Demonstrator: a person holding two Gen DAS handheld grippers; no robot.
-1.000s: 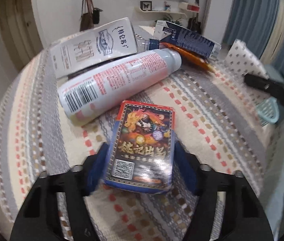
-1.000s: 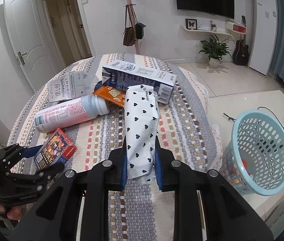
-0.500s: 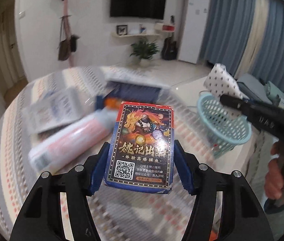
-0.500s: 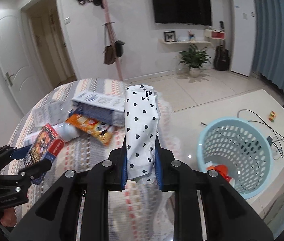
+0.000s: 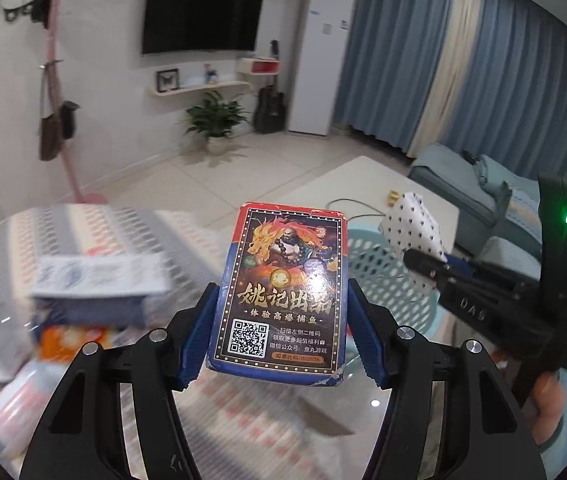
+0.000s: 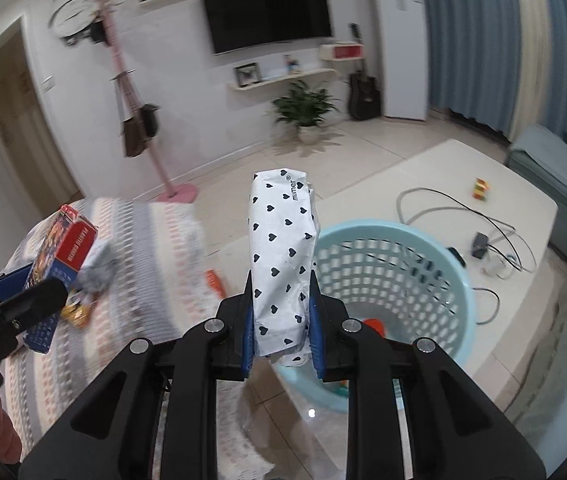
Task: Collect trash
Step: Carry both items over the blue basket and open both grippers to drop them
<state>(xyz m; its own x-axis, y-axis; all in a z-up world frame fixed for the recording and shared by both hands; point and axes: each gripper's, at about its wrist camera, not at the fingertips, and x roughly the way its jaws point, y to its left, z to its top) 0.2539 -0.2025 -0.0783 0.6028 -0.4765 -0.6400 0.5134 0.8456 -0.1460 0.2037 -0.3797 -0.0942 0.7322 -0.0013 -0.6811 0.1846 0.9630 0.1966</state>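
1. Blue pads of your right gripper [image 6: 282,320] are clamped on a white heart-print packet [image 6: 281,256], which stands upright along the fingers; the pale blue basket [image 6: 459,280] lies just beyond and to its right.
2. Your left gripper [image 5: 279,328] clamps a card box [image 5: 283,292], also upright, with the basket behind it.
3. Your right hand looks nearer the basket.
4. Only the right view shows something orange inside the basket; only the left shows the blurred cartons [image 5: 95,280] on the striped table [image 5: 203,412].

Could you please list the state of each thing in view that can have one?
Left gripper: jaws shut on the card box.
Right gripper: jaws shut on the heart-print pack.
Card box: held upright, off the table.
Heart-print pack: held upright, beside the basket.
Blue basket: upright, open, some trash inside.
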